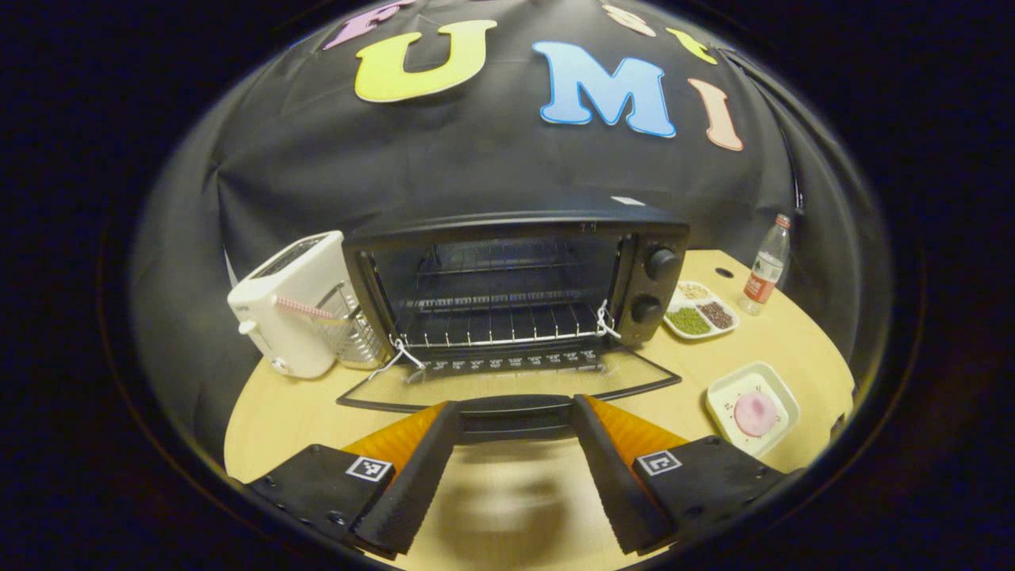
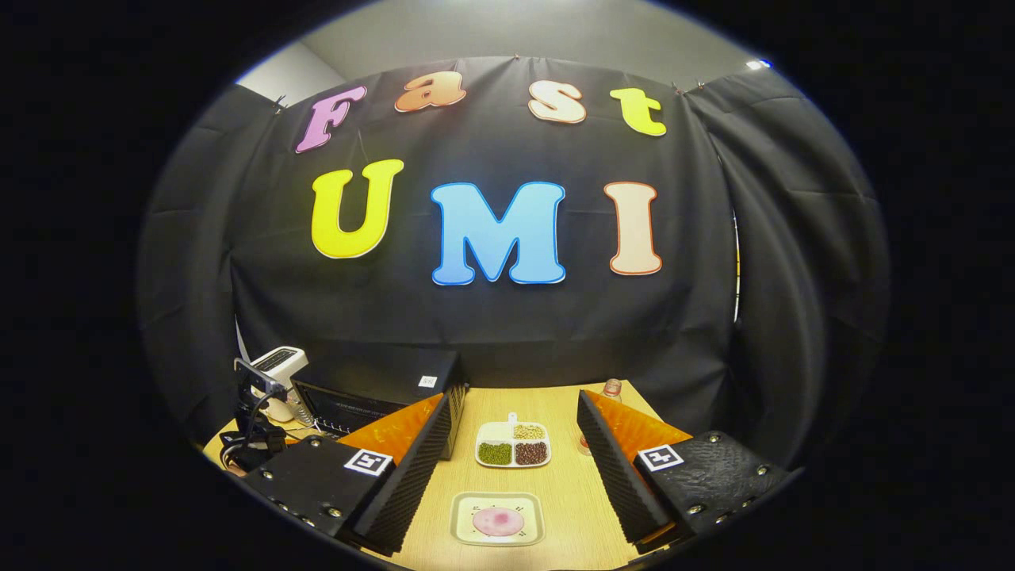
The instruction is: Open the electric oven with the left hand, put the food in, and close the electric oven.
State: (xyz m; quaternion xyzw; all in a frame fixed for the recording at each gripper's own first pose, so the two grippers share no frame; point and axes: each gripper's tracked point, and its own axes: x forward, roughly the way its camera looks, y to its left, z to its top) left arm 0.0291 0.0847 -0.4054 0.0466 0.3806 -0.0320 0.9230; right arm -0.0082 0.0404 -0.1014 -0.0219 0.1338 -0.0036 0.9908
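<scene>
Oven [image 1: 515,289] door [image 1: 507,381] down flat, left tongs [image 1: 514,444] spread astride its handle [image 1: 515,412], toaster [image 1: 293,313] touching oven's left, bean tray [image 1: 702,313] and bottle [image 1: 767,266] right, right tongs [image 2: 507,460] spread over pink food [image 2: 498,521] on plate [image 2: 468,507], labels unreadable

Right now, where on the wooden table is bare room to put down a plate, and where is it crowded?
Bare wood lies between the square white dish with pink food and the three-part tray of beans, and near the open left gripper, before the black oven's lowered glass door. It is crowded by the white toaster.
</scene>
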